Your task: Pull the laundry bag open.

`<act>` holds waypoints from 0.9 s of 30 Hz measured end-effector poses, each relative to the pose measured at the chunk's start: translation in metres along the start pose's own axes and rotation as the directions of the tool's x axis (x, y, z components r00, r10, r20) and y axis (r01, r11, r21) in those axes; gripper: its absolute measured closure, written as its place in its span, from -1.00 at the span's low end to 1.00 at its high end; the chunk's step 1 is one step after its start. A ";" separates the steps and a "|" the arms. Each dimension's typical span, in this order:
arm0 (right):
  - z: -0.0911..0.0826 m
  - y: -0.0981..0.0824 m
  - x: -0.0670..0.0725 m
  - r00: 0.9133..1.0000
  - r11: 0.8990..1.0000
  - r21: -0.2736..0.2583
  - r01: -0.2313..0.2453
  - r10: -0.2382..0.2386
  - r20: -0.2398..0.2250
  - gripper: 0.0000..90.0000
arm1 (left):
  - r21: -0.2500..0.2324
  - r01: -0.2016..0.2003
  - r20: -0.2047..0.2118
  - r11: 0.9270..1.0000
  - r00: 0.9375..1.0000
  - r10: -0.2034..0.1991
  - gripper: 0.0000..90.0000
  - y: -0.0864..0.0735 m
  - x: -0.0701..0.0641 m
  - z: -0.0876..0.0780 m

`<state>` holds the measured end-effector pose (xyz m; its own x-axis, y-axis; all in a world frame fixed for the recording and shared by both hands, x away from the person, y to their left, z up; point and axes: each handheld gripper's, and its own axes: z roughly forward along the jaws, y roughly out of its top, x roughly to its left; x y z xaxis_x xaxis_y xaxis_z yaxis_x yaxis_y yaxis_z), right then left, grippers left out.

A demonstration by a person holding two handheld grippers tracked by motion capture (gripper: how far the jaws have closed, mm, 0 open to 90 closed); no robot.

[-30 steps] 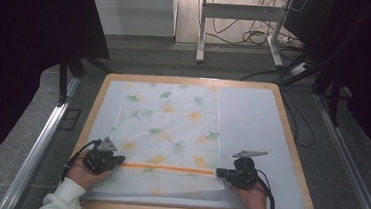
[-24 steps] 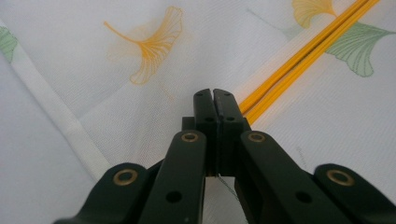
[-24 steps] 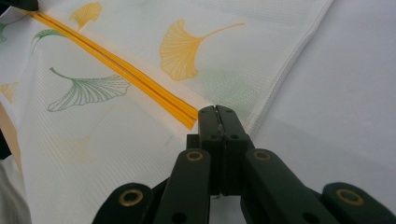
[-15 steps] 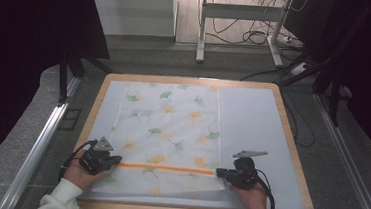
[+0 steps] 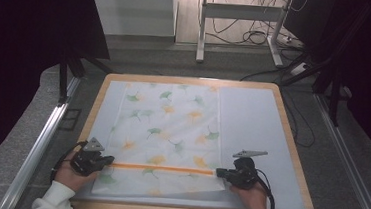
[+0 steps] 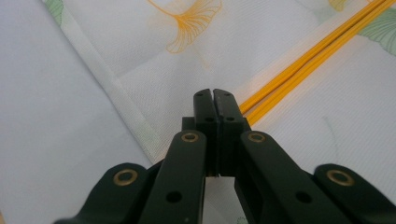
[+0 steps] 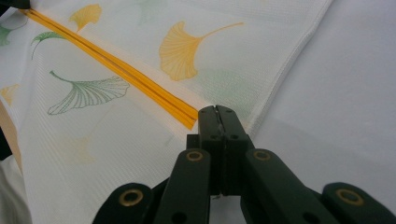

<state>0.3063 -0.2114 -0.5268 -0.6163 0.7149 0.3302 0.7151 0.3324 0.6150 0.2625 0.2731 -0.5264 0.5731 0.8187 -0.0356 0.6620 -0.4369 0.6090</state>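
Observation:
A white cloth printed with green and orange ginkgo leaves lies flat on a white-covered table. An orange hem runs straight across its near part, with another layer of cloth showing below it. My left gripper is shut on the cloth at the hem's left end, and in the left gripper view the orange hem leads right into the closed left gripper. My right gripper is shut on the hem's right corner. In the right gripper view the hem ends at the closed right gripper.
The table has a wooden rim. Metal rails run along both sides on the grey floor. A desk frame and loose cables stand behind the table. Bare white cover lies to the right of the cloth.
The left gripper has edged slightly to the left along the hem line. The right gripper has kept still.

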 end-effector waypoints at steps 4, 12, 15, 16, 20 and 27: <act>0.000 0.000 0.000 1.000 1.000 0.003 0.003 -0.003 0.000 0.99 | 0.007 -0.002 -0.020 1.000 1.000 0.003 1.00 -0.002 0.000 -0.001; 0.000 0.000 0.000 1.000 1.000 0.004 0.005 -0.005 0.001 0.99 | -0.008 0.035 -0.038 0.999 0.999 -0.036 1.00 -0.009 0.009 -0.006; 0.000 0.000 0.000 1.000 1.000 0.004 0.005 -0.005 0.001 0.99 | -0.014 0.052 -0.043 0.999 0.998 -0.052 1.00 -0.013 0.014 -0.009; 0.000 0.000 0.000 1.000 1.000 0.004 0.004 -0.004 0.001 0.99 | -0.019 0.058 -0.031 0.998 0.998 -0.058 1.00 -0.015 0.016 -0.010; 0.000 0.000 0.000 1.000 1.000 0.004 0.004 -0.004 0.002 0.99 | -0.022 0.057 -0.029 0.998 0.998 -0.058 1.00 -0.017 0.017 -0.011; 0.000 0.001 0.000 1.000 1.000 0.004 0.005 -0.005 0.002 0.99 | -0.021 0.056 -0.035 0.998 0.998 -0.056 1.00 -0.016 0.016 -0.006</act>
<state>0.3064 -0.2109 -0.5263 -0.6196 0.7142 0.3256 0.7131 0.3389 0.6137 0.2583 0.2953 -0.5319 0.5176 0.8545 -0.0423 0.6824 -0.3825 0.6230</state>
